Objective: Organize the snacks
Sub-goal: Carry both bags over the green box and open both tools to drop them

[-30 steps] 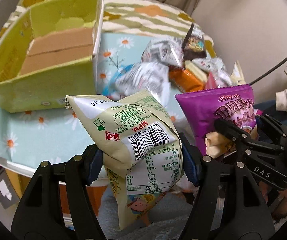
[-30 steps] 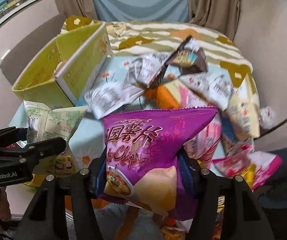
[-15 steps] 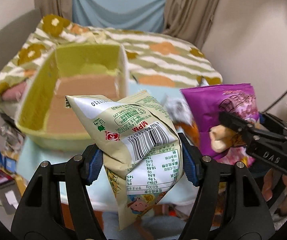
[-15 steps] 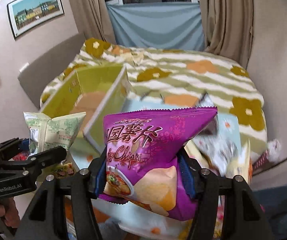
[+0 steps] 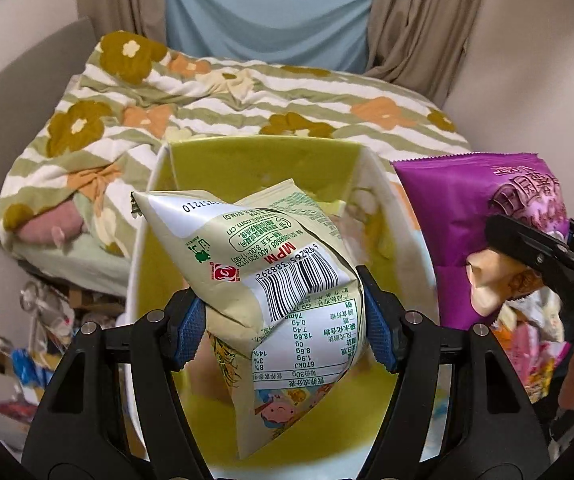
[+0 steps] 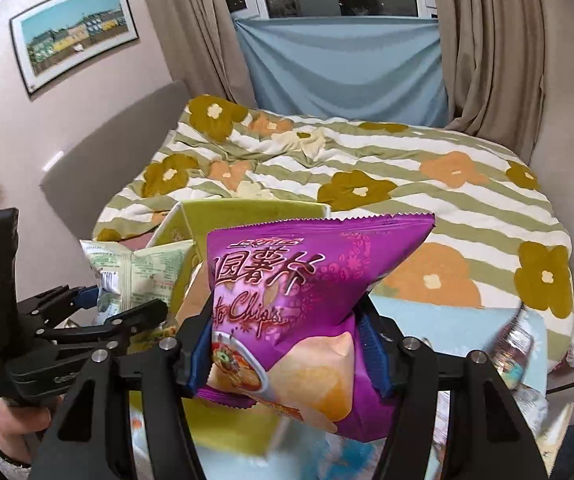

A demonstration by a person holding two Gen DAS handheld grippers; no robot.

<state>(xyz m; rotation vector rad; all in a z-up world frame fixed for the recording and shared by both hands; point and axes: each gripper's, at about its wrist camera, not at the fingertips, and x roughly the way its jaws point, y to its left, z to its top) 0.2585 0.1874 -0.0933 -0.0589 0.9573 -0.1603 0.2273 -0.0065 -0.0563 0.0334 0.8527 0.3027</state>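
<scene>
1. Left tongs (image 5: 283,326) clenched on a pale green snack bag (image 5: 271,280), blue pads pinching its middle so both ends stick out. The bag hangs over the open yellow-green box (image 5: 263,160), likely lined up for a drop inside.
2. Right tongs (image 6: 287,350) clenched on a purple chip bag (image 6: 307,280), gripped low across the body with the sealed top edge pointing up. It sits just right of the box, at the box's right wall in the left wrist view; probably next in line for the same box.
3. One bag per hand looks like a way to clear two snacks in one trip; that's a guess.
4. Box stands on the desk (image 6: 439,312), which has a light blue cover, with the bed (image 5: 215,92) and its striped flower blanket behind.
5. More snack packets (image 5: 535,344) lie at the right on the desk, blurred; count and types unreadable.
6. Box floor mostly blocked by the green bag; can't say what, if anything, is already in there.
7. Box's near wall is cut off by the tongs in both views.
8. A hand (image 6: 15,428) on the left tongs' handle shows only partly at the frame edge.
9. Clutter on the floor at far left is too blurred to name.
</scene>
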